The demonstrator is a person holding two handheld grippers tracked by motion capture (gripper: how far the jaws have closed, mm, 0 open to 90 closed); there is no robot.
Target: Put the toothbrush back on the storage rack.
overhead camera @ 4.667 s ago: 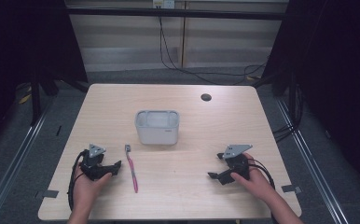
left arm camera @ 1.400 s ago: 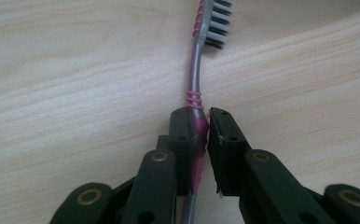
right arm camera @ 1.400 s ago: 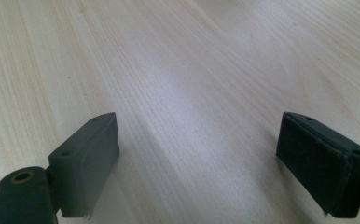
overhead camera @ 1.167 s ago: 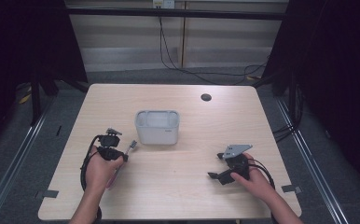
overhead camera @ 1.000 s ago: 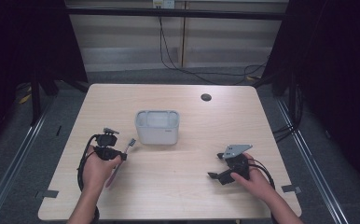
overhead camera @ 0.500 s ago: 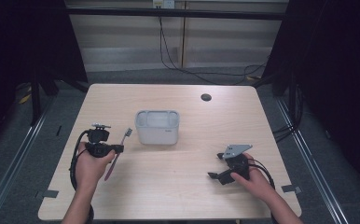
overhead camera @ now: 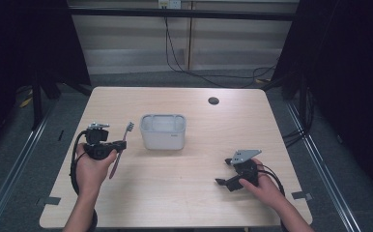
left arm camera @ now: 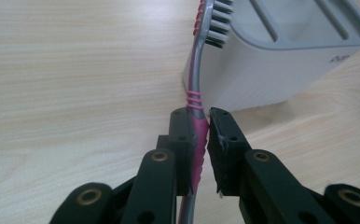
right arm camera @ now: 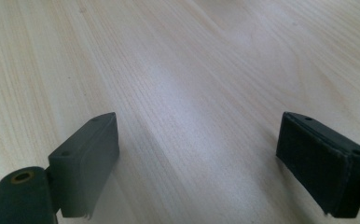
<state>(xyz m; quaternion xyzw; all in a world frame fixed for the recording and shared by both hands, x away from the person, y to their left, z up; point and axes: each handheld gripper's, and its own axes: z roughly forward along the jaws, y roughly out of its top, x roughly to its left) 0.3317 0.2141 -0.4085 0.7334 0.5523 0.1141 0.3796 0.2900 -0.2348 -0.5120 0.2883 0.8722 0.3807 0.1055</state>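
Left tongs (left arm camera: 200, 140) clamping toothbrush (left arm camera: 197, 100), right tongs (right arm camera: 206, 163) released, pale wood table (overhead camera: 199, 193), dark room.

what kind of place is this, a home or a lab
Probably a lab or recording setup: a bare wooden table ringed by dark curtains, cables trailing over the floor, floor rails beside it.

A pink and grey toothbrush (left arm camera: 197, 135) with dark and white bristles is clamped by its handle, lifted off the wooden table and tilted, bristle head up. The head leans toward a white slotted toothbrush holder (overhead camera: 163, 131), just left of it.
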